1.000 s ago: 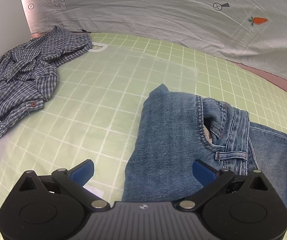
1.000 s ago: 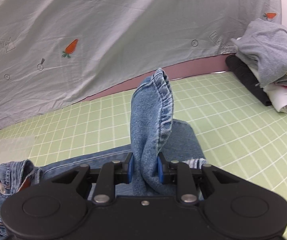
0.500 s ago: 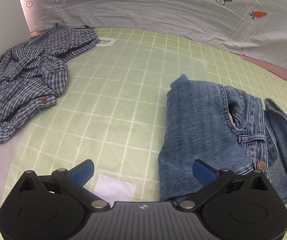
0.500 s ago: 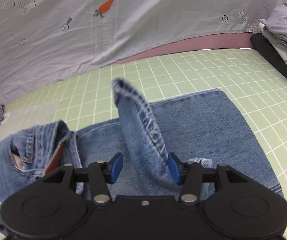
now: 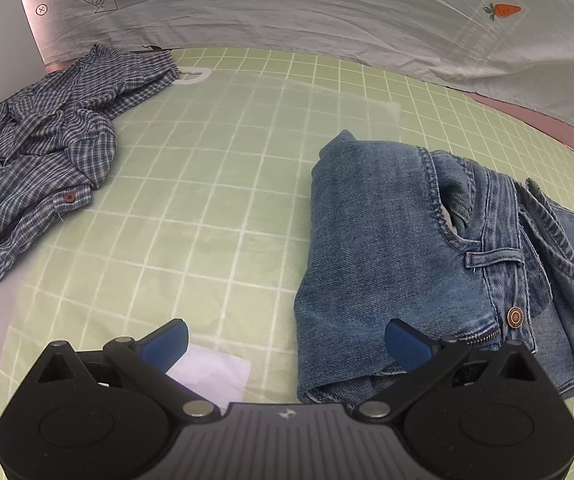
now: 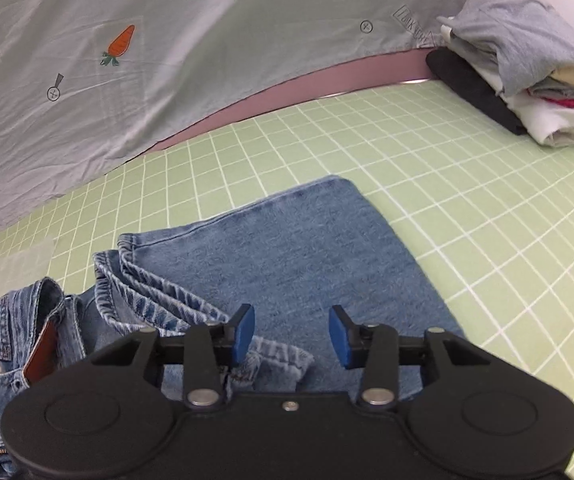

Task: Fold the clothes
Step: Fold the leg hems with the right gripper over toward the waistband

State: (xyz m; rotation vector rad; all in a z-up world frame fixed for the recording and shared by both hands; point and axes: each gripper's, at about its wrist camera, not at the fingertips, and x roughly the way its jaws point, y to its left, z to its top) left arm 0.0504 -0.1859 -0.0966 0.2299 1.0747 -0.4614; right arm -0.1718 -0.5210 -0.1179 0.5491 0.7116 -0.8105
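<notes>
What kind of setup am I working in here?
Probably a staged clothes-folding station, not a lived-in room: a green grid mat as work surface, a printed grey sheet hung as backdrop, and a stack of folded clothes beside the jeans.

My left claw [image 5: 285, 340] hangs spread wide over the green gridded desk [image 5: 207, 208], folded jeans [image 5: 415, 240] at right, crumpled plaid shirt [image 5: 43, 152] far left.
</notes>
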